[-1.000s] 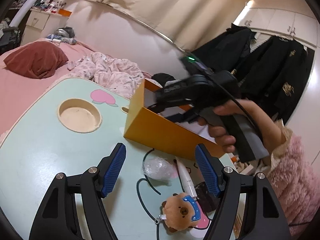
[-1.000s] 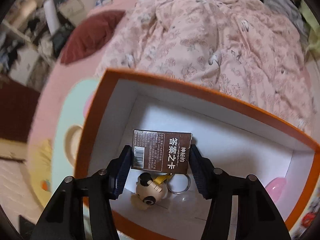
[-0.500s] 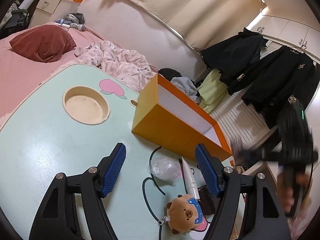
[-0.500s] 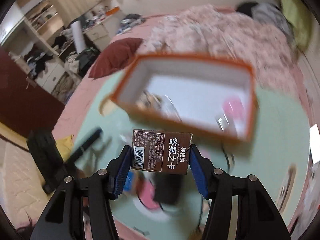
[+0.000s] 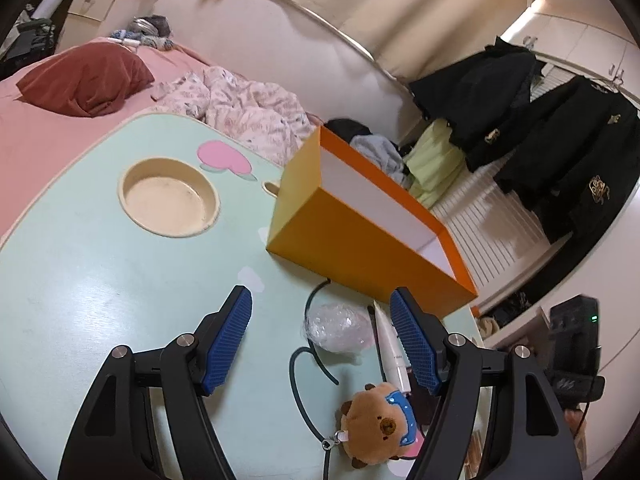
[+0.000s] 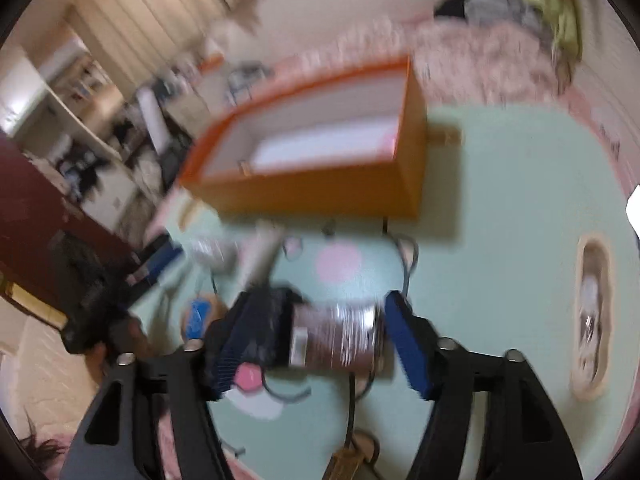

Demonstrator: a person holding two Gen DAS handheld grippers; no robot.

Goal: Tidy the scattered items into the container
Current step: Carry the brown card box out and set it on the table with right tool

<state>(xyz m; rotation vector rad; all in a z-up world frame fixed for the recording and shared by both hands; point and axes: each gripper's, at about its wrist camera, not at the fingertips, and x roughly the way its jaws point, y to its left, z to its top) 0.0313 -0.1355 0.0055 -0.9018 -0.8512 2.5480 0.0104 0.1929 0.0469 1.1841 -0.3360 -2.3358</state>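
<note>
1. While the left tongs (image 5: pixel 320 344) hang over the mint-green worktop (image 5: pixel 80 280) in the left wrist view, their blue pads stand apart with nothing between them. Past them the orange box (image 5: pixel 360 248) sits toward the worktop's far edge, its white inside facing up. Between the box and the tongs lie a crumpled clear plastic bag (image 5: pixel 340 326), a white tube (image 5: pixel 394 350) and a thin dark cable (image 5: pixel 308 364). A brown plush keychain (image 5: pixel 378 424) lies at the near right edge of the worktop. A round cream cup recess (image 5: pixel 170 196) is sunk into the worktop's left part. The right-hand tool (image 5: pixel 574 356) shows as a dark body beyond the right edge.

2. Since the right wrist view is badly blurred, small detail is lost. The right tongs (image 6: pixel 320 344) have just been opening, and the brown card box (image 6: pixel 336 346) is between the pads. The right pad (image 6: pixel 408 348) stands just off its end; whether the left pad touches it I cannot tell. The orange box lies beyond, well apart from the card box, with the pink heart print (image 6: pixel 338 264) between them.
</note>
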